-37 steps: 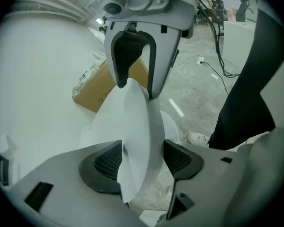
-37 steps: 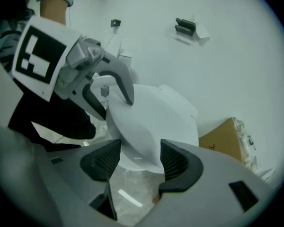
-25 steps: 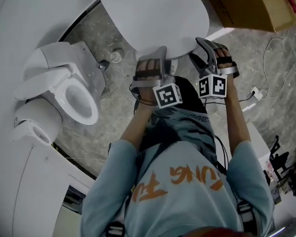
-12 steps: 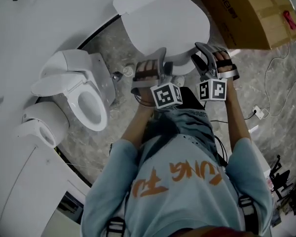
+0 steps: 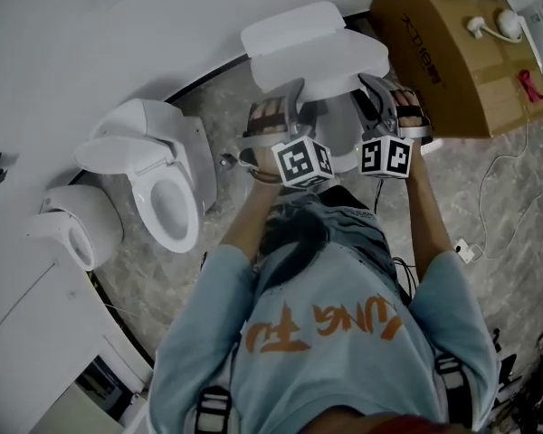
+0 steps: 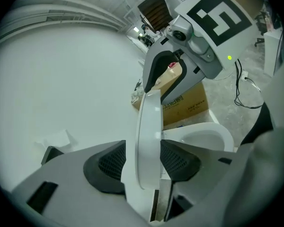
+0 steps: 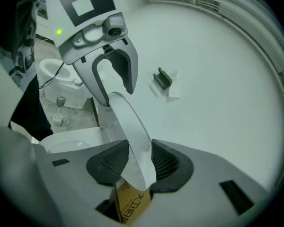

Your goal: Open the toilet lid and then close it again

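the toilet lid (image 5: 312, 48) stands nearly upright at the far side. my right gripper (image 7: 139, 162) pinches its rim; my left gripper (image 6: 142, 162) straddles it loosely. both sets of jaws have just been closing. if that loose side slips, the lid could twist free and slam down.

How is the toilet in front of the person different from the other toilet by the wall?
The white toilet in front has its white lid raised between the left gripper and right gripper, whose jaws have just been closing; nobody touches the white toilet by the wall. The wall toilet's bowl shows fully; the front toilet's is mostly hidden behind the grippers. Both are white, on grey floor.
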`<state>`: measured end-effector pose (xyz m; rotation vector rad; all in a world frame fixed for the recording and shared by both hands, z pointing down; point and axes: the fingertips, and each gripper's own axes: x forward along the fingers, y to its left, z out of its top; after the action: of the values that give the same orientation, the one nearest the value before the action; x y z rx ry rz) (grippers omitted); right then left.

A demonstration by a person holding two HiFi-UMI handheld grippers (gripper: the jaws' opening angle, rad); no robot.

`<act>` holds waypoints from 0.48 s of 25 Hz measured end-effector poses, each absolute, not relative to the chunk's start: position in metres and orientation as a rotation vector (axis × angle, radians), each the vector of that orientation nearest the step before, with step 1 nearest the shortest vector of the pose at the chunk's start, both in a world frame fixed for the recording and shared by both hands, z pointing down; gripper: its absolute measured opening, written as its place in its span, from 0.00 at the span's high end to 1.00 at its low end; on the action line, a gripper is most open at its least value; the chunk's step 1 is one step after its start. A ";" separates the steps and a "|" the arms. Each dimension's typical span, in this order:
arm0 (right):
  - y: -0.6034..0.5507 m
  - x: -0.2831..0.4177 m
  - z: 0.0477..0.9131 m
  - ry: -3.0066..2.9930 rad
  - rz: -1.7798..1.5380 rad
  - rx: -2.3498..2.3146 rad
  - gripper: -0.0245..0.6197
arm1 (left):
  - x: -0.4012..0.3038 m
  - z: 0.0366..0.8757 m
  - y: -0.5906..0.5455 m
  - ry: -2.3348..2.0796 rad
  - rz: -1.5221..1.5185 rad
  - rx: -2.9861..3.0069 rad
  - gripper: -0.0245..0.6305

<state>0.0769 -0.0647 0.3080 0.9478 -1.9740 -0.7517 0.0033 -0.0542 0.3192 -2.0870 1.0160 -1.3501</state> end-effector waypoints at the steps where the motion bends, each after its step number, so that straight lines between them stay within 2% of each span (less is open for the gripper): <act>1: -0.073 0.074 0.302 -1.974 -0.757 0.969 0.71 | 0.000 0.313 -0.062 1.030 -1.339 -2.085 0.59; 6: -0.122 0.058 0.274 -1.958 -0.813 1.069 0.80 | -0.013 0.287 -0.106 1.099 -1.276 -2.084 0.68; 10: -0.158 0.048 0.259 -1.952 -0.844 1.108 0.81 | -0.021 0.276 -0.136 1.139 -1.228 -2.088 0.79; 12: -0.179 0.044 0.251 -1.948 -0.865 1.111 0.82 | -0.025 0.269 -0.154 1.164 -1.212 -2.077 0.81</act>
<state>0.0438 -0.1788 0.2515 1.1109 -1.9483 -0.8650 -0.0255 -0.1545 0.2686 -2.0768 1.1641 -1.2118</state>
